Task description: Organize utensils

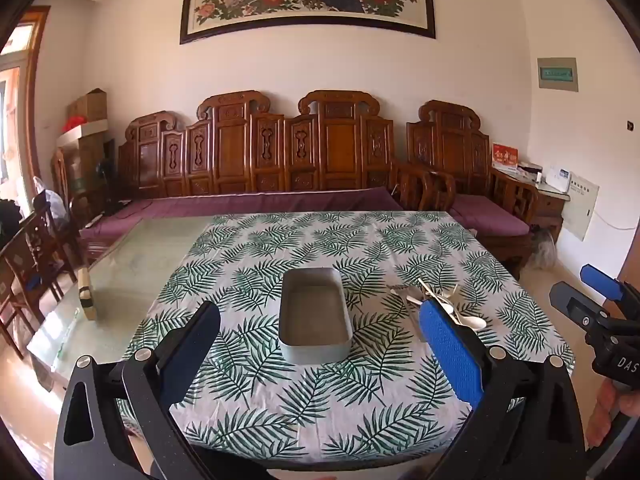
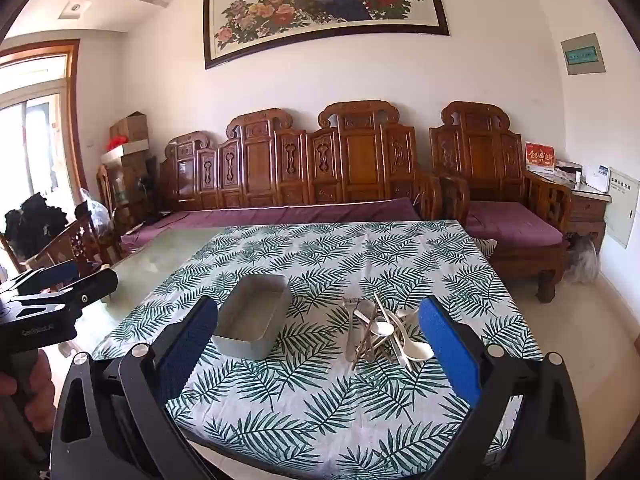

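Both claws are standing wide open and are holding nothing. Left claw [image 1: 320, 344] is hovering above the near part of the desk [image 1: 168, 256], and its blue pads are framing the tin [image 1: 314, 316] without touching it. Right claw [image 2: 318, 344] is hovering in the same way, and between its pads the utensils [image 2: 380, 332] are lying in a loose heap on the cloth [image 2: 320, 248].

Tin is sitting open near the middle of the cloth, with nothing in it. Utensils are lying just beside it, on its right, apart from its wall. Forks, spoons and chopsticks are crossing each other in the heap.

Cloth is covering the right part of the desk, and bare glass is showing on the left. Far half of the cloth is lying free, and a free band is also lying in front of the tin and the heap. Near edge of the desk is running close under the claws.

In the left view, the right pad is hiding part of the heap. How many pieces are in the heap I cannot tell. A small tan object [image 1: 86, 294] on the glass is hard to make out.
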